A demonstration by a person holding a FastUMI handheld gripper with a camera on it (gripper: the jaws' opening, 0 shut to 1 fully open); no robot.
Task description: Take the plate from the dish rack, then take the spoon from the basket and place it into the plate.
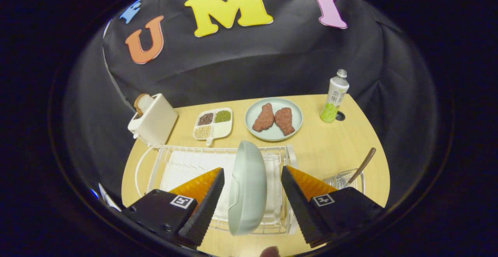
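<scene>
A pale green plate (248, 187) stands on edge in the white wire dish rack (171, 163), right between my two fingers. My gripper (253, 183) is open, one finger on each side of the plate with a gap left on both sides. A spoon (362, 166) with a brown handle leans out of a small clear basket (342, 180) on the wooden table, just beyond my right finger.
Behind the rack sit a white toaster (153, 120) holding bread, a divided tray of beans (213, 123), a light plate with two pieces of meat (274, 119), and a green bottle (334, 97) by the table's far right corner.
</scene>
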